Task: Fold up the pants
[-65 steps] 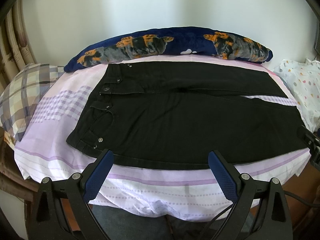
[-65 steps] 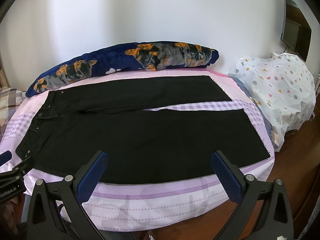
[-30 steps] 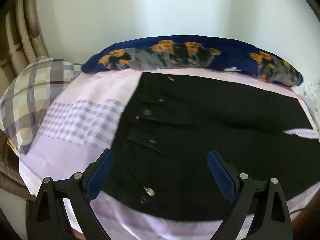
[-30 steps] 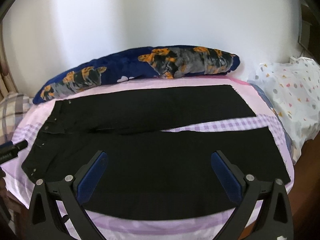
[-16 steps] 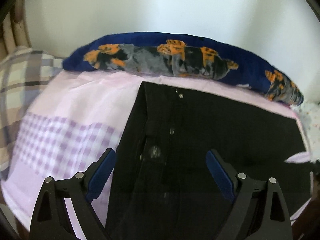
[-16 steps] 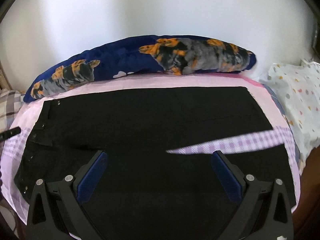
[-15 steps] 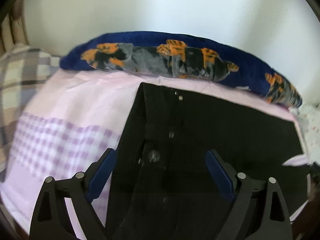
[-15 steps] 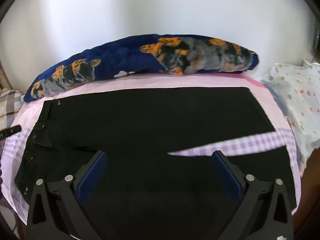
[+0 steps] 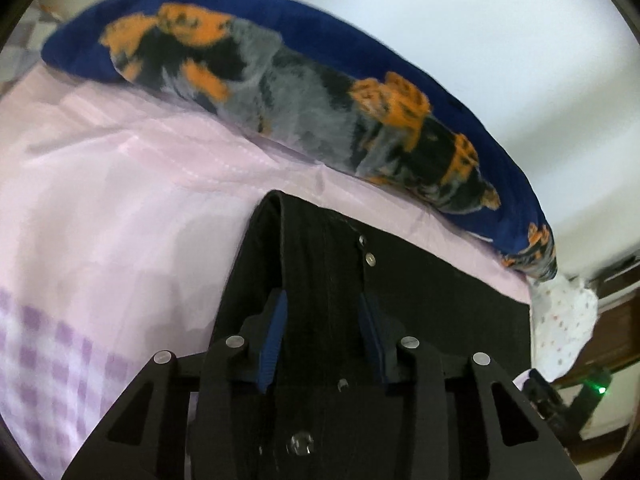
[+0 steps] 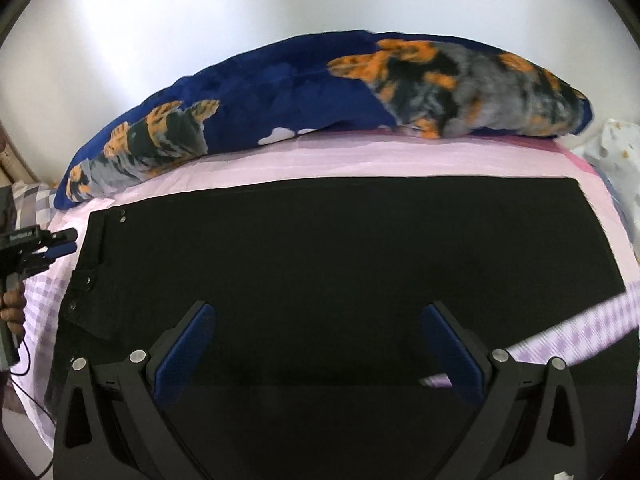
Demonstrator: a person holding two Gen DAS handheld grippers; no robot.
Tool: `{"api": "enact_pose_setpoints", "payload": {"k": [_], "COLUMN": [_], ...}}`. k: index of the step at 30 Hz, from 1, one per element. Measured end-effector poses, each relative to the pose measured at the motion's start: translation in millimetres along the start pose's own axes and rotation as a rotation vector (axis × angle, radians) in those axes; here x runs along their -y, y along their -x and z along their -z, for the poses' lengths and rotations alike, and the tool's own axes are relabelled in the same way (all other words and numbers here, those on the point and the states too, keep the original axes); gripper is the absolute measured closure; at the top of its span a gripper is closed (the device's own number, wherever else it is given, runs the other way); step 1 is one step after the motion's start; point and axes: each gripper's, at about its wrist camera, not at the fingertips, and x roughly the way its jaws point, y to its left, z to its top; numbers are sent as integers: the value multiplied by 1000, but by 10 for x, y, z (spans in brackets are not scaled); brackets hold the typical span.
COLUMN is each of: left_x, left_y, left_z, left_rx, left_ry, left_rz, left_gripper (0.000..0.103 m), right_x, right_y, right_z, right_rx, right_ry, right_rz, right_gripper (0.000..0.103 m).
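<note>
Black pants (image 10: 320, 240) lie flat on a lilac bed sheet (image 10: 360, 156), waist to the left, legs to the right. In the left wrist view the waistband (image 9: 320, 248) with its metal buttons runs between the fingers of my left gripper (image 9: 322, 300). Its jaws are closing around that band, with a gap still between the blue pads (image 9: 274, 332). The same left gripper (image 10: 64, 242) shows at the waist's far corner, held by a hand (image 10: 12, 304). My right gripper (image 10: 318, 312) hangs open over the legs, with only flat fabric below it.
A long navy pillow (image 10: 320, 92) with orange and grey print lies along the wall behind the pants. A white dotted cloth (image 9: 560, 320) sits at the bed's right end. A strip of checked sheet (image 10: 580, 332) shows between the two legs.
Both grippers have moved forward and lower over the pants. The left one has swung to the waistband's far corner and its jaws have narrowed from wide apart. The right jaws keep their width.
</note>
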Motion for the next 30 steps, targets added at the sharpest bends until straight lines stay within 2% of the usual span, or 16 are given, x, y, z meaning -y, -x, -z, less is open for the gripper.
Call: {"api": "enact_pose_setpoints", "payload": {"k": [5, 10, 17, 23, 26, 30], "left_x": [-128, -195, -291, -321, -190, -151], "left_y": [-205, -201, -155, -266, -343, -485], "left_z": [-167, -236, -259, -311, -356, -469], "left_rx": [-65, -91, -80, -107, -105, -108], "left_ry": [28, 14, -6, 15, -21, -17], "left_rz": [45, 84, 72, 165, 173, 174], "left_gripper": [73, 78, 78, 78, 78, 78], "right_x": [-118, -209, -360, -403, -397, -391], "right_y": [-268, -475, -661, -756, -780, -819], "right_z": [-180, -372, -545, -548, -543, -571], "right_rx": [-18, -24, -21, -29, -33, -37], "right_ry": [32, 52, 84, 91, 94, 114], "right_rz": [-28, -63, -102, -114, -114, -124], "right_gripper": [0, 0, 0, 0, 0, 0]}}
